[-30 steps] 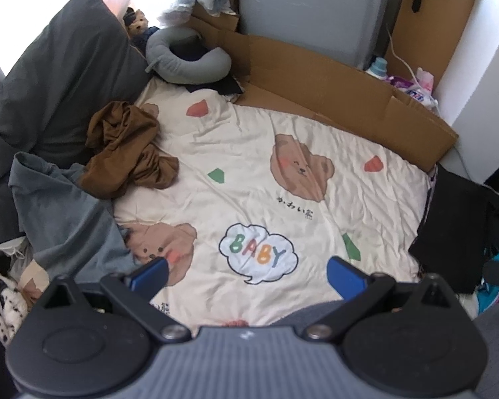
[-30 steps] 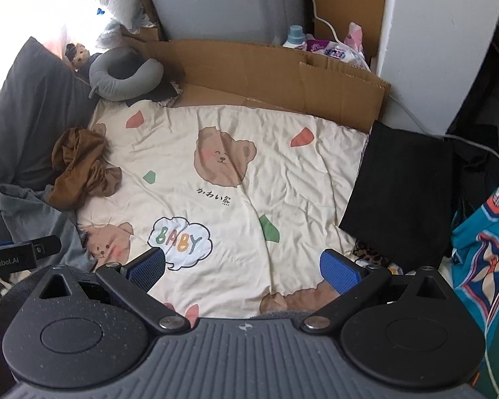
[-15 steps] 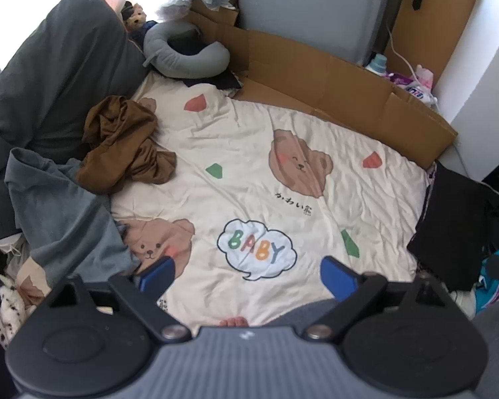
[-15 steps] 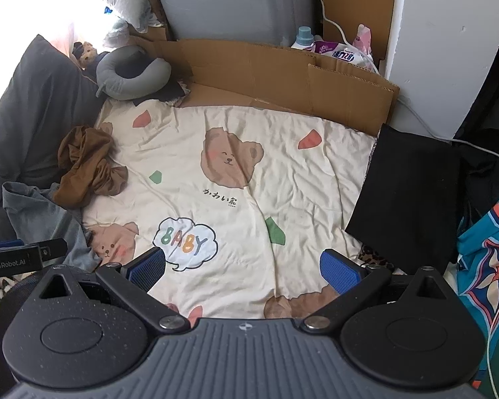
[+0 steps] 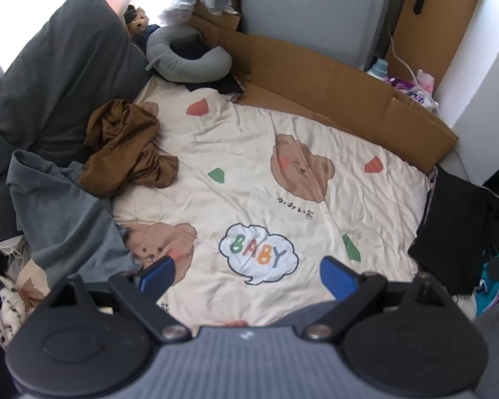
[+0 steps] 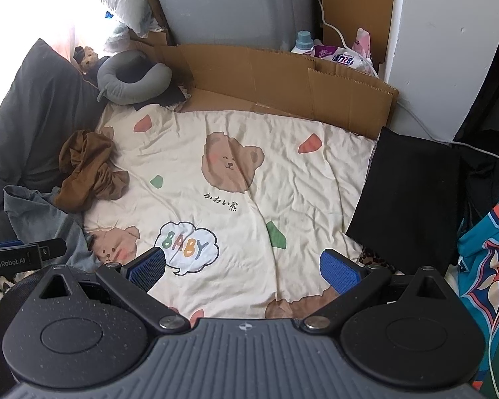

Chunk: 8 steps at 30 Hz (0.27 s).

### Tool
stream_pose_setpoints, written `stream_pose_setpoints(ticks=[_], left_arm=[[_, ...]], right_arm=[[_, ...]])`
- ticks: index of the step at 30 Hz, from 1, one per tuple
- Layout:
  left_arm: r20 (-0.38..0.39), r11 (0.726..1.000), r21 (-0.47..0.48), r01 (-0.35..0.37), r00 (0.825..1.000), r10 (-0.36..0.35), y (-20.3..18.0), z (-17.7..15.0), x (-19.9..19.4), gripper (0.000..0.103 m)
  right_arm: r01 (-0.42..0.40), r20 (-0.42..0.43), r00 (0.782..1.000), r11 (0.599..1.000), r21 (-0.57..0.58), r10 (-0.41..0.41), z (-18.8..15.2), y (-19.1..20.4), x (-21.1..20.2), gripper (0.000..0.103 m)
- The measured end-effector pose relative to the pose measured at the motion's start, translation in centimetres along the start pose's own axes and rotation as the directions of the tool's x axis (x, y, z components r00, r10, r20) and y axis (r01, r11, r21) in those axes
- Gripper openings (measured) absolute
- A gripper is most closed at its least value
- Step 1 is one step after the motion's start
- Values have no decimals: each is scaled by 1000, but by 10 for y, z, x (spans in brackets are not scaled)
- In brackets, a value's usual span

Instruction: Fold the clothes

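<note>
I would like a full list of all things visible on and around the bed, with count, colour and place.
bear-print blanket: one, cream, spread over the bed
brown garment: one, crumpled, blanket's left edge
grey-blue garment: one, crumpled, near left
folded black garment: one, blanket's right edge
dark pillow: one, grey, far left
neck pillow: one, grey, far left corner
toy bear: one, brown, beside neck pillow
cardboard: brown, far edge
bottle: one, white, blue cap, behind cardboard
patterned cloth: teal, right
left gripper: open, empty
right gripper: open, empty

Crumpled brown garment (image 5: 126,146), grey garment (image 5: 63,219) beside, touching
</note>
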<state>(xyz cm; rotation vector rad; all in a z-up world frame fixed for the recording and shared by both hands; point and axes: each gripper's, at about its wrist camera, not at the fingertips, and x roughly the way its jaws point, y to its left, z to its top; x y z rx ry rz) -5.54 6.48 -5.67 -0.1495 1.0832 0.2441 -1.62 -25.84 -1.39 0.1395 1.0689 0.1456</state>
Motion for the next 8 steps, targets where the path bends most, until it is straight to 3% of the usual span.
stream_pose_setpoints(ticks=[8], left_arm=[[-23,998,-35,60,998,-61,11,1,6,96]], right_arm=[[-1,-24,1000,1000,-13,0,4,4,5,102]])
